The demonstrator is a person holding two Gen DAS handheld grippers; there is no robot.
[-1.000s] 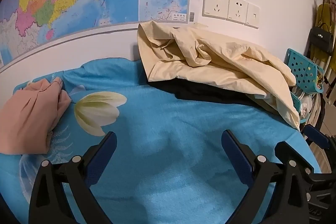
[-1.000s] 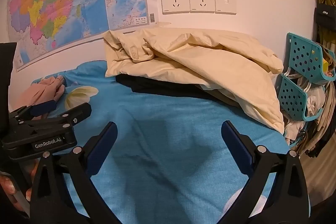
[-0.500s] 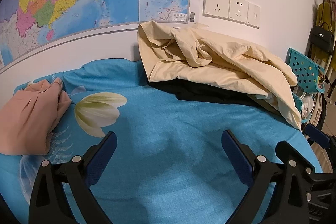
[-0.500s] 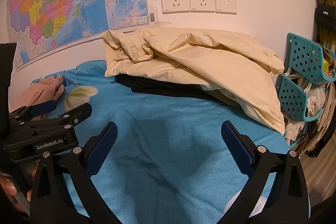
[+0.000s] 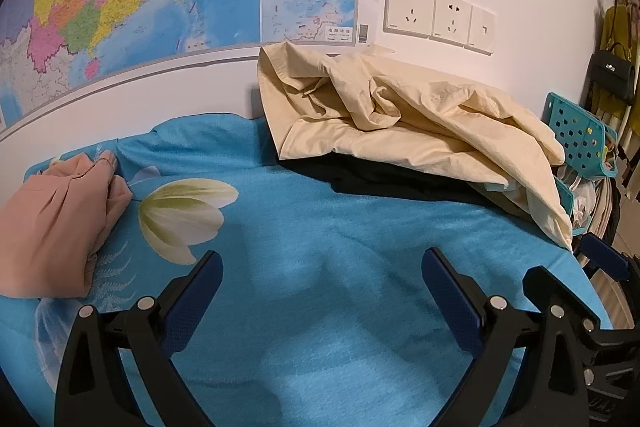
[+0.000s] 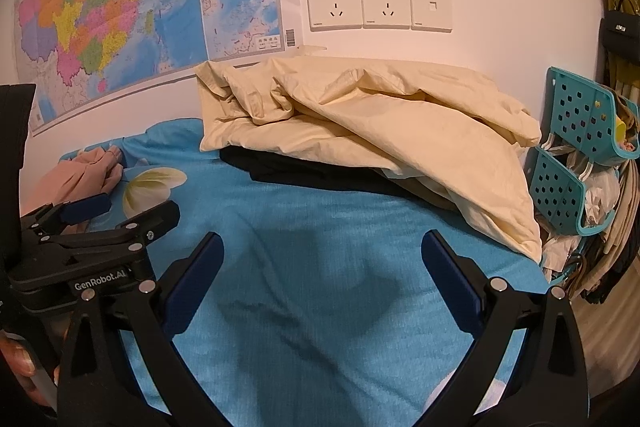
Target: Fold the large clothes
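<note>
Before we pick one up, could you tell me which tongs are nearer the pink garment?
Left. The left tongs sit just right of the pink garment; the right tongs are farther right.

Cream garment [image 5: 404,123] crumpled atop black garment [image 5: 384,179]; against wall.

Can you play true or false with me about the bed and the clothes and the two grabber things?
1. The cream garment lies on top of a black garment. True.
2. The left gripper is squeezing the pink garment. False: it is open and holds nothing; the pink garment lies off to its left.
3. The right gripper is open. True.
4. The bedsheet is red. False: it is blue with a white flower.
5. A map hangs on the wall. True.
</note>
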